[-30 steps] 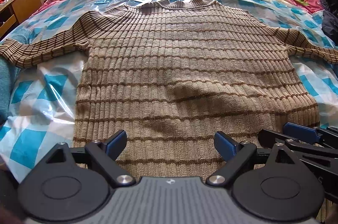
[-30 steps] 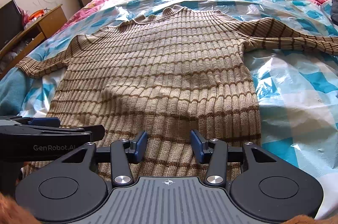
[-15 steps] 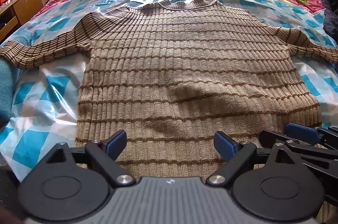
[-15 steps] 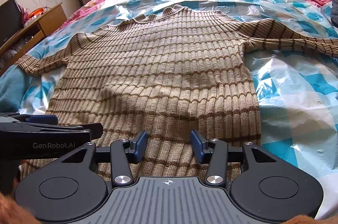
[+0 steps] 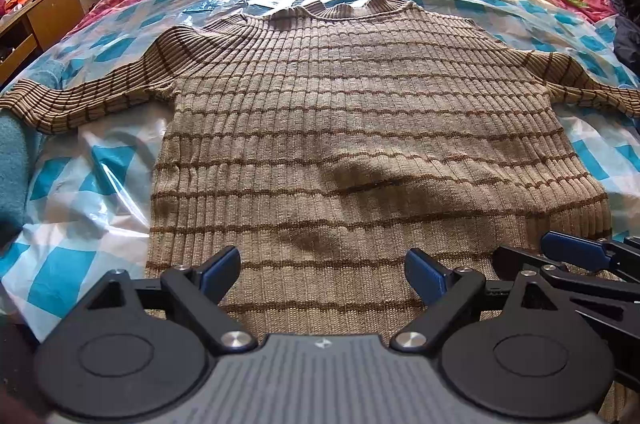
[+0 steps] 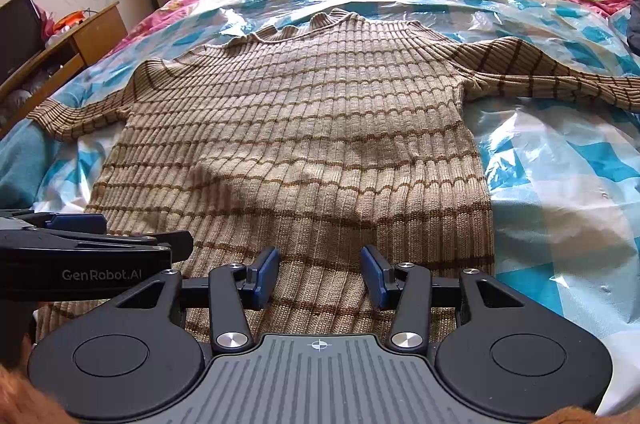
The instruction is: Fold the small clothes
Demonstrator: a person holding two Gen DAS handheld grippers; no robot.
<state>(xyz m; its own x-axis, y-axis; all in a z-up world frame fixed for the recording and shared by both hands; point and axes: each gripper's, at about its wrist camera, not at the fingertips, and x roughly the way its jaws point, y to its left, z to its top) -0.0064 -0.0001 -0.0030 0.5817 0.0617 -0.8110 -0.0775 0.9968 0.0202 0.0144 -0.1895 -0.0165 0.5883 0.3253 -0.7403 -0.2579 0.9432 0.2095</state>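
Right wrist view, "GenRobot.AI" on left gripper (image 6: 120, 236), striped sweater (image 6: 304, 128)

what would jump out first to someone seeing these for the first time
A tan ribbed sweater with brown stripes lies flat across the middle of the bed, sleeves spread to both sides, collar at the far end. Under it is a shiny blue-and-white checked plastic sheet. Near its hem, the left gripper and right gripper both stand open.

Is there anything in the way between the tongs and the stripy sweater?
Nothing visible. The left tongs and right tongs both stand open right over the near hem of the sweater, which lies spread flat on the bed, with bare knit between their pads.
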